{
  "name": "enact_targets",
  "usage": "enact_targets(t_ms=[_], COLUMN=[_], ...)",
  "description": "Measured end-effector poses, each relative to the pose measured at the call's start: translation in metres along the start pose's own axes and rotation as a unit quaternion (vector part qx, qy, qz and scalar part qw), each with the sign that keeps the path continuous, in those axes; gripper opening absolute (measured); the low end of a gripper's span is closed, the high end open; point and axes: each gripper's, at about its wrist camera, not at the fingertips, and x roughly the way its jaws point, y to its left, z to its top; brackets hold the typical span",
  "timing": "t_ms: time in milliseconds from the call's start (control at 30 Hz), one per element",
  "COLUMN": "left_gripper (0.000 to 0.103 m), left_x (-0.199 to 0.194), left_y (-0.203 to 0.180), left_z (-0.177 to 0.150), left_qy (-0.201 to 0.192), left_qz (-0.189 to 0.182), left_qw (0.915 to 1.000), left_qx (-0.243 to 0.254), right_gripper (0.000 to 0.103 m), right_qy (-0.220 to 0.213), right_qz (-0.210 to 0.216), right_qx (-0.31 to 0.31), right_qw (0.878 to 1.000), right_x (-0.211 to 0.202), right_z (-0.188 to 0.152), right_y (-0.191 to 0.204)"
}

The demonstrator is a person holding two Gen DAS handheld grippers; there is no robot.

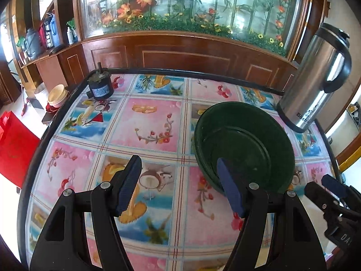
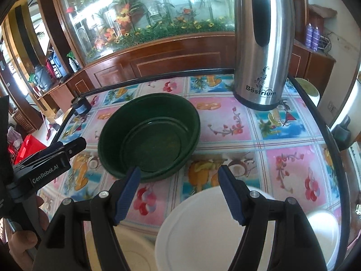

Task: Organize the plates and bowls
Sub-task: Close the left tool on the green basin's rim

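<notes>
Two grippers released above the fruit-print table [image 1: 158, 126].
Left gripper [image 1: 178, 188] and right gripper [image 2: 180, 195] grasp nothing; green bowl [image 2: 149, 135] sits mid-table (near the steel flask [image 2: 262, 45]), white plate [image 2: 203, 230] beneath the right one.

Wood-panelled cabinet [image 1: 180, 54], bright glass [image 1: 191, 2]

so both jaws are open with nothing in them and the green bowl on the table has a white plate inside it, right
Not quite: the green bowl is empty. The right wrist view shows the white plate lying on the table in front of it. Both jaws are open and hold nothing.
</notes>
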Motion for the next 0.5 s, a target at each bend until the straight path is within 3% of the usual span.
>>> enact_targets(t_ms=[500], left_gripper=[0.07], left_x=[0.031], left_y=[-0.003], left_z=[0.017], left_qy=[0.01], left_qz=[-0.002], left_qw=[0.9999], left_qx=[-0.008], right_gripper=[0.071], right_qy=[0.024], right_qz=[-0.003], right_qx=[0.012], right_qw=[1.0], right_x=[0.029], right_z=[0.022], right_y=[-0.015])
